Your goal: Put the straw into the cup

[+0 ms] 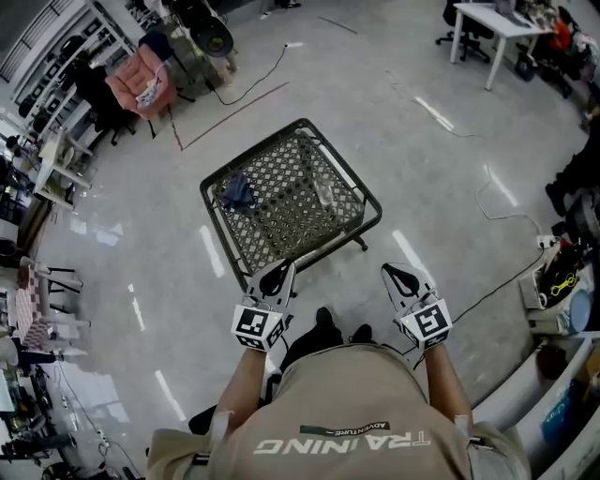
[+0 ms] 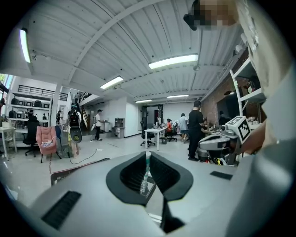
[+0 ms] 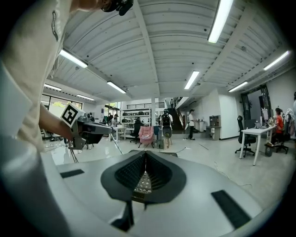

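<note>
A black mesh table (image 1: 367,221) stands in front of me in the head view. On its left part lies a dark blue thing (image 1: 238,190), and on its right part a small clear thing (image 1: 324,194); which is the cup and which the straw is too small to tell. My left gripper (image 1: 285,268) hovers at the table's near left corner, its jaws drawn together to a thin slit (image 2: 147,156) with nothing seen held. My right gripper (image 1: 389,272) hangs just off the near right side, its tips meeting (image 3: 145,155) and empty.
A pink chair (image 1: 141,80) and a dark backpack stand far left, and a white desk (image 1: 487,23) far right. Cables trail over the grey floor (image 1: 450,169). Shelves and bins (image 1: 562,281) crowd the right edge. Several people stand by desks (image 2: 196,125) in the distance.
</note>
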Demonstrator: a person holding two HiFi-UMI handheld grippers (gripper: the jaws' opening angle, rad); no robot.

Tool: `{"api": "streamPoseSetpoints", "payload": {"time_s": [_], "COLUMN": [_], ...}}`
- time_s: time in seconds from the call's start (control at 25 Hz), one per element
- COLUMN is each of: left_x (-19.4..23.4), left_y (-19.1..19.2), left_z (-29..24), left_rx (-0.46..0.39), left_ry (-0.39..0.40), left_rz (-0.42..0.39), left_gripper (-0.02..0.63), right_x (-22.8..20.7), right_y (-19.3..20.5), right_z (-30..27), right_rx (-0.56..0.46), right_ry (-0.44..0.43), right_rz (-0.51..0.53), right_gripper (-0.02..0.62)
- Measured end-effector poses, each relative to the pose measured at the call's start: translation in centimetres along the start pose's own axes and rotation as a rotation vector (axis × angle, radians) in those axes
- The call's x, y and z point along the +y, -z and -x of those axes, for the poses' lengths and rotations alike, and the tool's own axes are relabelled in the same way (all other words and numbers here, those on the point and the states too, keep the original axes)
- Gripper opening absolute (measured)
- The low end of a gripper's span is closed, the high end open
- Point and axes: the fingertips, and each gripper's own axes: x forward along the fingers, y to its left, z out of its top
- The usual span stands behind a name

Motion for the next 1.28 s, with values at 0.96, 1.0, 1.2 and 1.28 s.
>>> {"api": "streamPoseSetpoints", "payload": {"time_s": [0.96,1.0,1.2,1.28], "left_x": [11.2,11.4,12.1,12.6], "left_y": [-2.3,-2.3,-2.4,-2.3], "left_z": [-10.9,-11.4,-13.8,-14.6], "left_rx": [-0.002,0.001,0.002,0.005], "left_ry": [0.095,0.112,0.195,0.219], "left_rz": [0.025,0.023,-0.006,-0.002], "left_gripper": [0.035,0.035,0.035,0.035], "right_x": [-8.3,-8.4,-9.0,-9.2], "right_y": [-5.1,-5.2,-5.6,-5.8], "right_z": [-13.0,-13.8,-17.4,-18.5], "right_rx": [-0.006,0.001,-0.007,-0.015], "right_ry": [0.083,0.086,0.100,0.112], "right_rz": [-0.032,-0.015,-0.001,-0.009], "right_gripper": [0.017,0.017,0.017,0.017]}}
